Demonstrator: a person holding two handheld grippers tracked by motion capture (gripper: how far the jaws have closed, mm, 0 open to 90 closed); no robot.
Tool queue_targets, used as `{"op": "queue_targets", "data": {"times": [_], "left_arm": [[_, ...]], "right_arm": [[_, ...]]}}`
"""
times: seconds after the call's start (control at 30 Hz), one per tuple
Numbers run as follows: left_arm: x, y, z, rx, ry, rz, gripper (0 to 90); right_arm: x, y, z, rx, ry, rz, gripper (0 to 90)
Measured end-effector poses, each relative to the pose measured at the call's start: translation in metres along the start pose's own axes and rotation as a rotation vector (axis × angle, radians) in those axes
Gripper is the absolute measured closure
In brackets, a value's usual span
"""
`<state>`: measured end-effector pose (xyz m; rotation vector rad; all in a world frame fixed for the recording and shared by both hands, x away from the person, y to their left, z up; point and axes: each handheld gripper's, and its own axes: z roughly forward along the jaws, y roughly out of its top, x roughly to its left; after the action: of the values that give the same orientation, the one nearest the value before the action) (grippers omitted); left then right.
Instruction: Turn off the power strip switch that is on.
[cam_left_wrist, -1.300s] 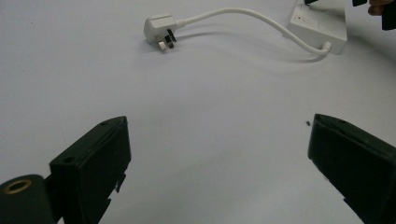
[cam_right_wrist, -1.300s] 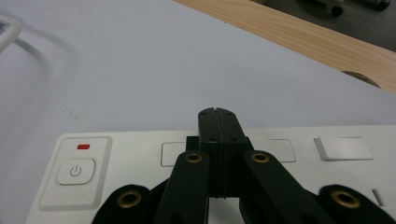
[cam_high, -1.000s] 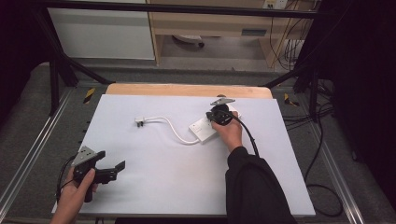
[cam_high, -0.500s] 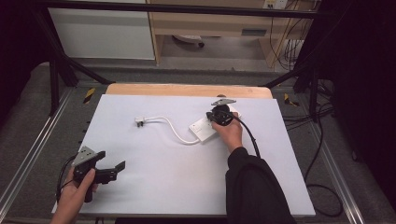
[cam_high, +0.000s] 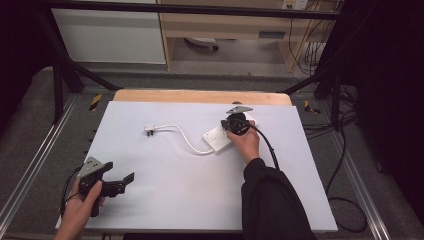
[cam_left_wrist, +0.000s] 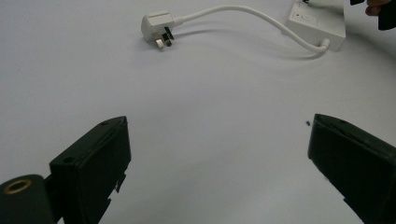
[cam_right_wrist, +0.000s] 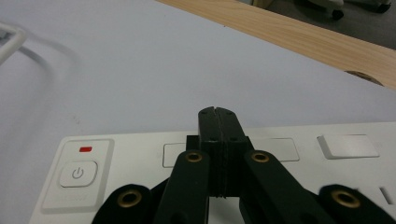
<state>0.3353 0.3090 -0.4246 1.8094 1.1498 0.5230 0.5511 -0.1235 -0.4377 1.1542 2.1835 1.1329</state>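
Note:
A white power strip (cam_high: 216, 140) lies right of the table's middle, its white cable (cam_high: 187, 141) curving left to a white plug (cam_high: 150, 130). My right gripper (cam_high: 233, 125) hovers low over the strip, and in the right gripper view its jaws (cam_right_wrist: 217, 114) are shut together with nothing between them, above the strip's top face (cam_right_wrist: 126, 154) near the power button (cam_right_wrist: 78, 173). My left gripper (cam_high: 120, 173) is held near the table's front left corner. Its jaws (cam_left_wrist: 217, 135) stand wide open and empty, facing the plug (cam_left_wrist: 158, 24) and the strip (cam_left_wrist: 317, 25) farther off.
The white table top (cam_high: 165, 190) has a wooden strip (cam_high: 200, 96) along its far edge. A metal frame (cam_high: 60, 80) surrounds the table, and cables (cam_high: 345, 150) trail on the floor at the right. A black cable (cam_high: 267, 142) runs back from my right gripper.

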Motion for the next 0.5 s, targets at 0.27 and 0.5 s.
{"op": "queue_targets", "data": {"times": [0.27,0.5], "left_arm": [[-0.0001,-0.0001,-0.0002,0.002,-0.001,0.001,5.7],[-0.0003,-0.0003,-0.0001,0.004,-0.001,0.002,5.8]], "right_arm": [[-0.0004,0.0002,0.0004,0.002,0.001,0.011,90.0],[-0.0007,-0.0004,0.0012,0.001,0.001,0.021,90.0]]}}
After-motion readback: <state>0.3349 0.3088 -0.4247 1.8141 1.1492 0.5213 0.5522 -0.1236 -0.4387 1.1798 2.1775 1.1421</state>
